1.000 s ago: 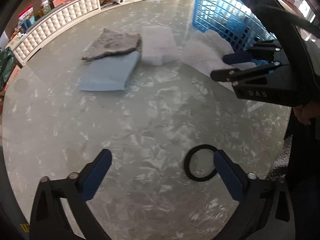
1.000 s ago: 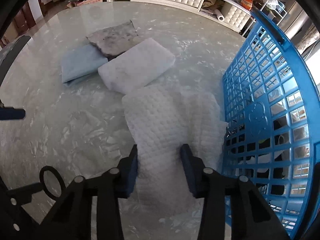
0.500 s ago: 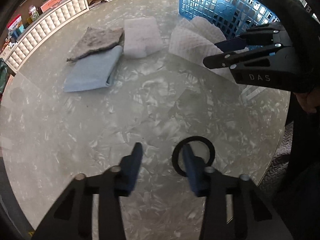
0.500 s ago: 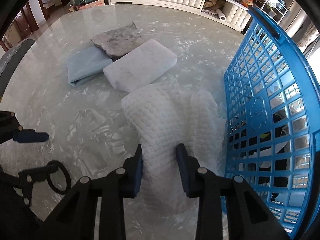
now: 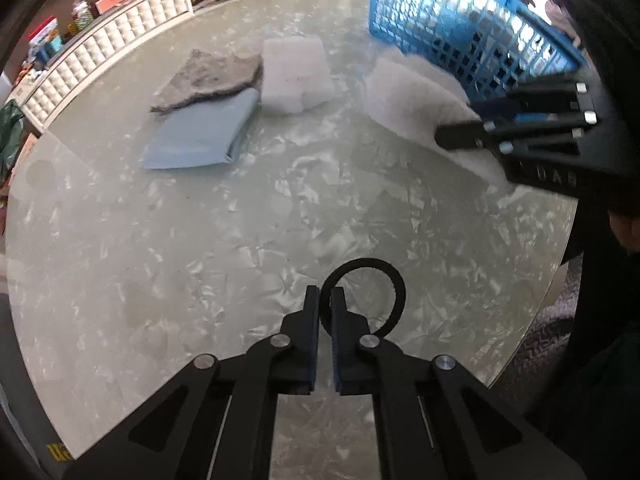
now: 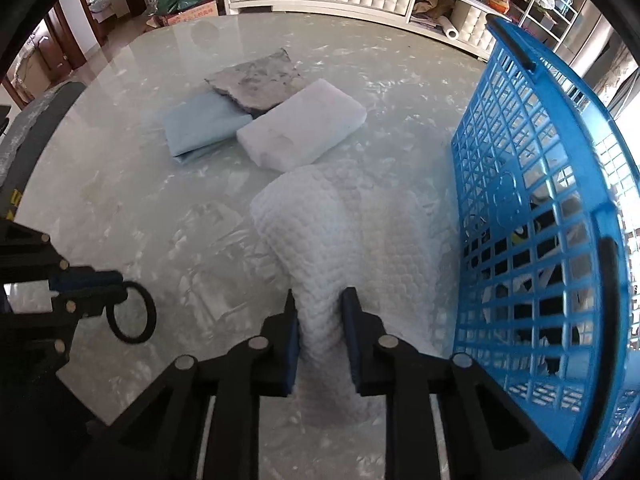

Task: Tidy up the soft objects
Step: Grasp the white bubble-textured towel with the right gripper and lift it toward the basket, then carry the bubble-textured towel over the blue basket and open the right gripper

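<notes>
Both grippers grip: left gripper (image 5: 325, 300) pinches the black ring (image 5: 394, 294), right gripper (image 6: 319, 312) the white towel (image 6: 340, 232).

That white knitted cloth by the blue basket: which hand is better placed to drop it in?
Right. The right gripper already pinches the white cloth beside the basket; the left gripper is shut on a black ring.

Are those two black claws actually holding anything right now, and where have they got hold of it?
Yes. The left gripper pinches the black hair band at its near rim. The right gripper is shut on the white textured cloth, gripping a raised fold at its near edge.
</notes>
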Available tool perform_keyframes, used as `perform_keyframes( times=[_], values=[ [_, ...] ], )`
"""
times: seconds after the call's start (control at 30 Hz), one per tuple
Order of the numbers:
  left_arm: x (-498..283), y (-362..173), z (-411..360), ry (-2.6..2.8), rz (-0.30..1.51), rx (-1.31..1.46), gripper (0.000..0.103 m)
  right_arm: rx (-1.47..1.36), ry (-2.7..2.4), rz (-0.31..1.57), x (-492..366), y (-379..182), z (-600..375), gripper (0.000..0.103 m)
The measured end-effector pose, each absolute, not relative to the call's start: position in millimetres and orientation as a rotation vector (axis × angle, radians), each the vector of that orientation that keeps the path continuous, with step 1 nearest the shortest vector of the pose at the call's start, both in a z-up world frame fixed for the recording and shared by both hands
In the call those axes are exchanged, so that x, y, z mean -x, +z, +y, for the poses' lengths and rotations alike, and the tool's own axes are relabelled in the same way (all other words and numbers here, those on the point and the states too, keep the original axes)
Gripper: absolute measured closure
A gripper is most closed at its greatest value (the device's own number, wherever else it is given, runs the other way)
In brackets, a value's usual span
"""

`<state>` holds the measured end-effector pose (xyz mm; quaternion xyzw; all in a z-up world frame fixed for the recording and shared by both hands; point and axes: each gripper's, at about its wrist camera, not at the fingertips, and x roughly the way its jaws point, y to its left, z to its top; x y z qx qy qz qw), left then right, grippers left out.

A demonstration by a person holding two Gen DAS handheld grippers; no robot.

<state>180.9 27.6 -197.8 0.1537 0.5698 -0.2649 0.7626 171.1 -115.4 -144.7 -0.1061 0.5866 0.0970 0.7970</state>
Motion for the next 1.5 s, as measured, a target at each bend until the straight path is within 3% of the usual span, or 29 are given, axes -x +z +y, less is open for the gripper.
perform_keyframes(
  times=[0.9,1.5],
  values=[
    [-145,-90,59,-0.42,1.096,-0.226,0.099,0.177,0.331,1.089,-103,-25,-125,0.091],
    [-142,-1,22,-0.436,0.918,-0.244,0.099,0.217,0.321,0.905,-119,44,-186,0.091]
  ],
)
